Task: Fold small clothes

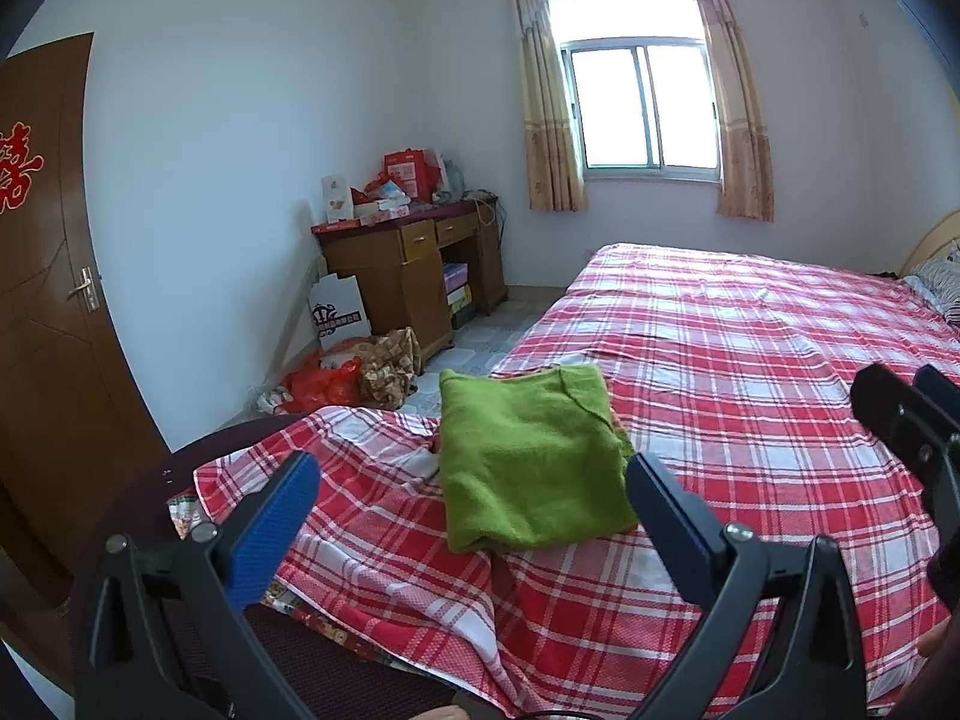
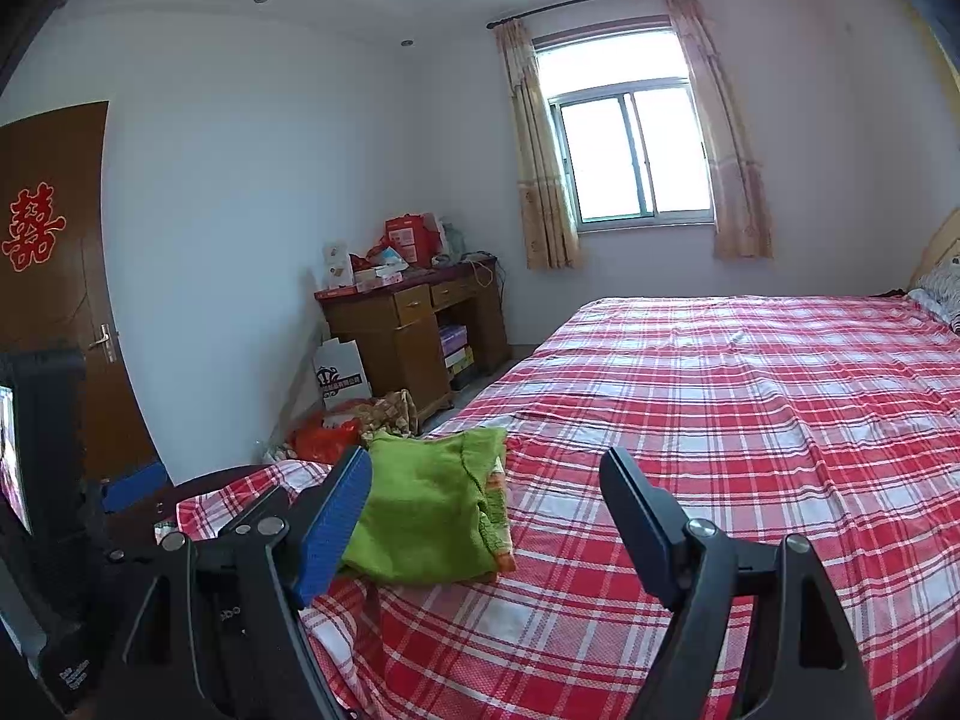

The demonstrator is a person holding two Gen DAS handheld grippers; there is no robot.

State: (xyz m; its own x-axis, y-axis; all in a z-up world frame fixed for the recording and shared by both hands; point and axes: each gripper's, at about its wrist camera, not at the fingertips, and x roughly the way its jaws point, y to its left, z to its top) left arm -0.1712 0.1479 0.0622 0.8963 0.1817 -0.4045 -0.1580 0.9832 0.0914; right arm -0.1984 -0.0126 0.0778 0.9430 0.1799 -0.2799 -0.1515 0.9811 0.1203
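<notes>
A folded green garment (image 1: 528, 456) lies on the near left corner of the red plaid bed (image 1: 750, 360); an orange patterned edge peeks out from under it in the right wrist view (image 2: 432, 510). My left gripper (image 1: 471, 483) hovers just in front of it, open, nothing between its blue pads. My right gripper (image 2: 486, 480) is also open and empty, held to the right of the garment over the bedsheet (image 2: 720, 420). Part of the right gripper (image 1: 900, 420) shows at the right edge of the left wrist view, and the left gripper's body (image 2: 54, 480) at the left edge of the right wrist view.
A wooden desk (image 1: 414, 264) piled with boxes stands against the far wall left of the bed. Bags and a white carton (image 1: 339, 312) sit on the floor beside it. A brown door (image 1: 48, 276) is at the left, a curtained window (image 1: 642, 108) behind, pillows (image 1: 942, 282) at the headboard.
</notes>
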